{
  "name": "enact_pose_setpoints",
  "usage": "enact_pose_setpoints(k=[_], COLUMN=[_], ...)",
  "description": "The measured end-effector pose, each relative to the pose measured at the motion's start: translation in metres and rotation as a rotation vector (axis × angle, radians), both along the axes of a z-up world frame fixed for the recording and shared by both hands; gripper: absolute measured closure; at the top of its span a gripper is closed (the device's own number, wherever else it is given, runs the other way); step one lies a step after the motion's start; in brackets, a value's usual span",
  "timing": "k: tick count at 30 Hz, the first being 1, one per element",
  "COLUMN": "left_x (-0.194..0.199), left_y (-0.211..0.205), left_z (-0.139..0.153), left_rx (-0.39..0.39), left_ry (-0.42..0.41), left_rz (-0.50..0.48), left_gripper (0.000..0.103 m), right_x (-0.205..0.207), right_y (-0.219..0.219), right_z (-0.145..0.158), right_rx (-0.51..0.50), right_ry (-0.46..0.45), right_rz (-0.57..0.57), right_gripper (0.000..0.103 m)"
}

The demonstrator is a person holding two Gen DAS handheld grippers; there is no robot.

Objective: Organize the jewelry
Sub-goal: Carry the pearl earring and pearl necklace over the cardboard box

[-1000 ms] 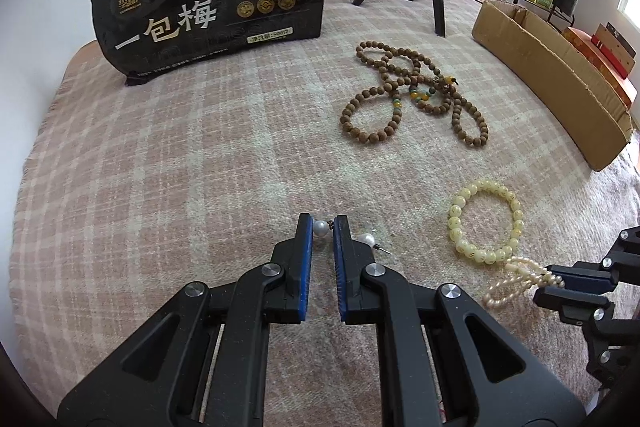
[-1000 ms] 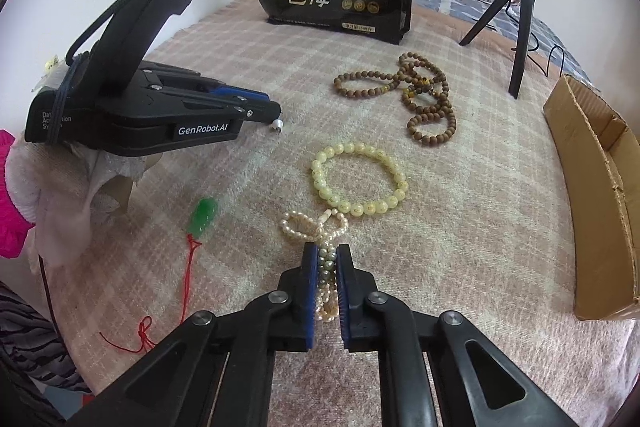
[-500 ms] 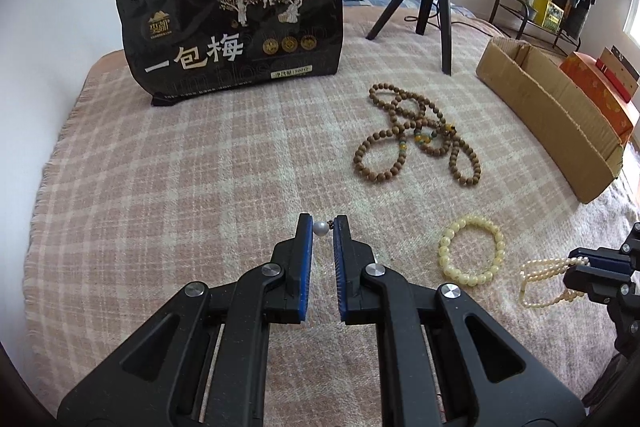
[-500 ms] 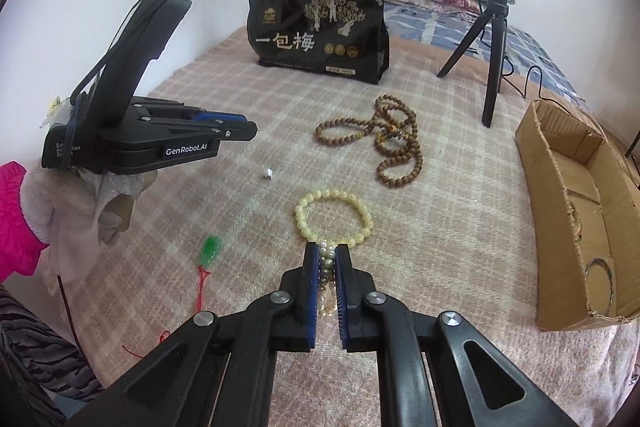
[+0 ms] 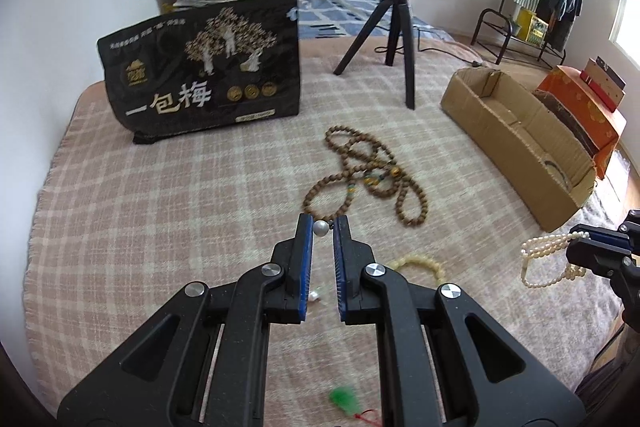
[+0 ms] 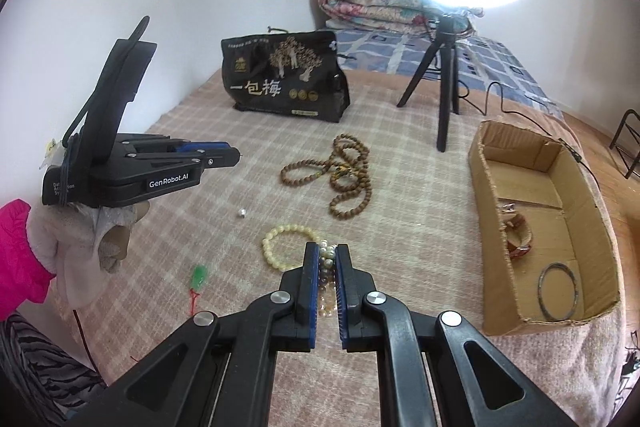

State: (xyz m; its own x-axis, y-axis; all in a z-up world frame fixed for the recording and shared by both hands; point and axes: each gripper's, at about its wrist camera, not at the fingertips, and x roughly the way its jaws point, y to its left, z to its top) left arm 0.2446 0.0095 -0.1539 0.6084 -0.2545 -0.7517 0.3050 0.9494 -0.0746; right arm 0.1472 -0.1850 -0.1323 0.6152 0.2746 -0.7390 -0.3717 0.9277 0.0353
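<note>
My left gripper (image 5: 322, 227) is shut on a pearl earring (image 5: 320, 227) and holds it well above the plaid blanket (image 5: 160, 211); it also shows in the right wrist view (image 6: 236, 155). A second pearl earring (image 6: 241, 213) lies on the blanket below. My right gripper (image 6: 327, 253) is shut on a pearl strand (image 6: 326, 267), lifted off the blanket; the strand hangs from it in the left wrist view (image 5: 548, 259). A yellow bead bracelet (image 6: 280, 247) and a long brown bead necklace (image 6: 344, 175) lie on the blanket. A cardboard box (image 6: 568, 227) with a bangle (image 6: 558, 291) stands at the right.
A black snack bag (image 6: 286, 79) stands at the back. A ring light on a tripod (image 6: 444, 99) stands behind the necklace. A green pendant on a red cord (image 6: 199, 277) lies at the near left. A folded quilt (image 6: 384, 3) lies on the bed behind.
Both grippers have risen away from the blanket with their loads. The left one lifted one earring and left the other lying; the right one lifted the pearl strand clear of the yellow bracelet.
</note>
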Motion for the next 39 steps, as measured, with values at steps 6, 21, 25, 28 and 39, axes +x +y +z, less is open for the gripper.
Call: enact_pose_setpoints(k=[6,21,25,28,39], left_x=[0.005,0.023,0.03,0.035,0.062], left_y=[-0.032,-0.114,-0.133,-0.148,-0.208], left_z=[0.014,0.037,0.042,0.044,0.05], left_rx=[-0.025,-0.075,-0.081,-0.079,-0.103], left_ry=[-0.025,-0.072,-0.084,-0.09,-0.089], left_rz=[-0.04,-0.127,-0.148,-0.164,-0.202], left_gripper=[0.095,0.095,0.095,0.095,0.095], right_x=[-0.001,-0.003,0.001,0.005,0.022], right_y=[-0.026,-0.097,-0.113,-0.126,-0.161], right_z=[0.01,0.025,0.029,0.032,0.034], right_rx=[0.012,0.033,0.033,0.035,0.008], right_ry=[-0.017,-0.041,-0.044,-0.04,-0.031], right_rz=[-0.049,-0.18,-0.202,-0.218,-0.26], right_gripper=[0.098,0.098,0.098,0.098,0.098])
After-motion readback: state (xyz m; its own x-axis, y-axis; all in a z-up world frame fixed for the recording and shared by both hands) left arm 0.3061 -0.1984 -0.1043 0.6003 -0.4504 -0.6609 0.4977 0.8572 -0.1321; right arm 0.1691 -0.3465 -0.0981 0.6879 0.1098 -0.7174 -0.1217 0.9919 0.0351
